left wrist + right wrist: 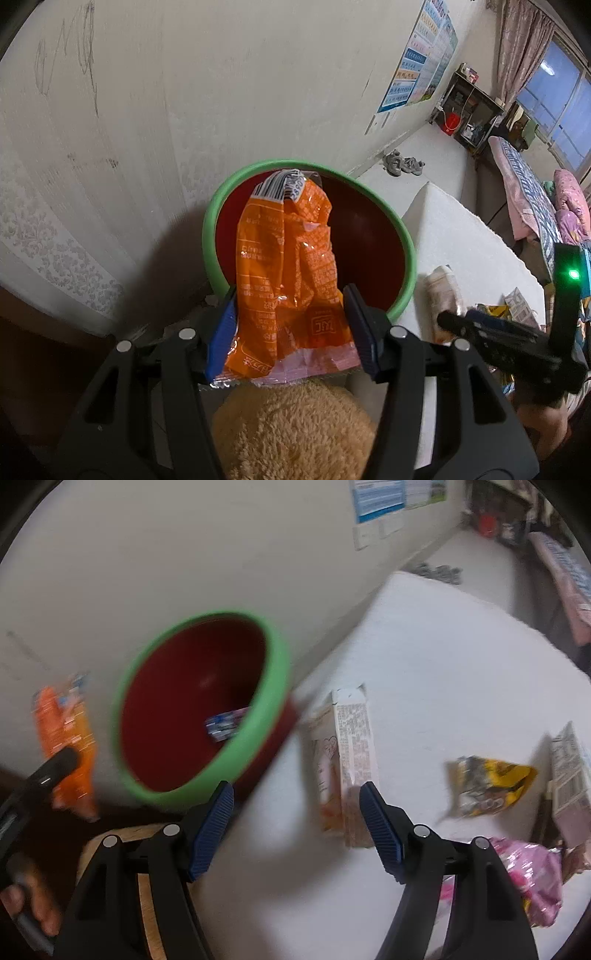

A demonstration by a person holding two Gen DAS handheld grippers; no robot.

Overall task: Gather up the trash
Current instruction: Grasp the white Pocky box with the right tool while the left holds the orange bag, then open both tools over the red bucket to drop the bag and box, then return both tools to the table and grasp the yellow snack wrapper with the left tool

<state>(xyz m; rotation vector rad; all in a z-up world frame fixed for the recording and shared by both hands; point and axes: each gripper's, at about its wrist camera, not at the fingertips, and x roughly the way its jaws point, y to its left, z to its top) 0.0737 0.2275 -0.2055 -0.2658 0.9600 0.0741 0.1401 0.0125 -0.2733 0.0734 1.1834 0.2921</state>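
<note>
Orange crinkled plastic snack wrapper (288, 273) is clamped between the blue pads of the left gripper (291, 325), hanging over the near-left part of the round bin with the green rim and dark red inside (218, 210). To drop it well, I judge the jaws should part only once the whole wrapper hangs inside the rim, since its lower edge trails back toward the fuzzy tan thing (295, 432) below the gripper.

Further right, the right gripper (297, 827) stands wide with nothing between its pads, above the white tabletop (443, 657) just beside the pale, flattened drink carton (351, 760). It should straddle the carton's narrow side before closing. A yellow crumpled packet (487, 786) and a pink foil bag (532, 878) lie to the far right.

Blur smears the right wrist view, so print is unreadable; the small blue scrap (225, 727) in the bin cannot be identified, and the pink bag is cut off.
</note>
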